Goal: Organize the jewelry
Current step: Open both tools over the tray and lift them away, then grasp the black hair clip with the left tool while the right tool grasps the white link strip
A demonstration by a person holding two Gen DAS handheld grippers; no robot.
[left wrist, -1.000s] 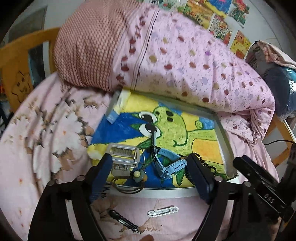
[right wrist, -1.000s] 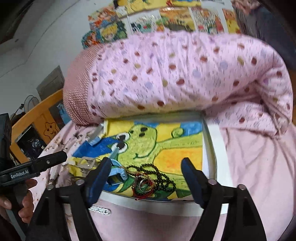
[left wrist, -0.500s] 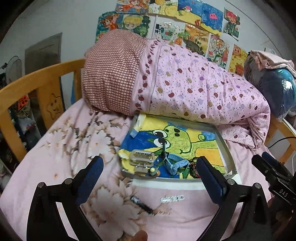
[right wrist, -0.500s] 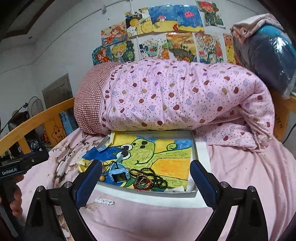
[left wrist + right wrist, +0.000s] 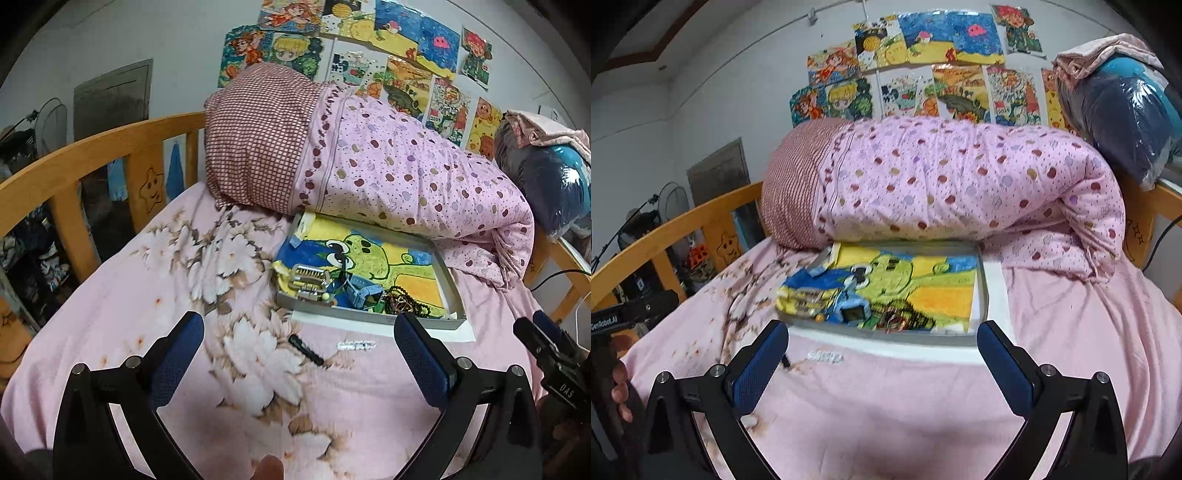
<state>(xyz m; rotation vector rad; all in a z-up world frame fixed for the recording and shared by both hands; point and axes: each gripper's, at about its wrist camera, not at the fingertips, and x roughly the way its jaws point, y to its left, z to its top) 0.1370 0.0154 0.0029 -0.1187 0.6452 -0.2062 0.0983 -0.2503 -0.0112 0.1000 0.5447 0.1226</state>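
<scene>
My fingers are spread wide and empty on both tools: the left gripper [image 5: 297, 352] and the right gripper [image 5: 882, 356] each hang over the pink bedsheet [image 5: 155, 306] with nothing between the blue pads. Ahead of both sits the big rolled quilt [image 5: 388, 177], and just in front of it the shallow tray [image 5: 369, 319] lined with a frog drawing, its far edge tucked against the quilt. The jewelry is bunched along the tray's near edge: a silver hair clip [image 5: 308, 280] at the left, a blue watch [image 5: 360, 293] in the middle, dark beads [image 5: 404, 304] to the right. Two small pieces lie outside on the sheet, between the left fingers and the tray: a black clip [image 5: 306, 349] and a pale clip [image 5: 355, 345] beside it. I judge these strays are the next pick. To do it well, I'd lower the left tool straight over one clip, keep the pads level with the sheet, and close across its narrow width, since soft bedding will sink and could let it slide.
</scene>
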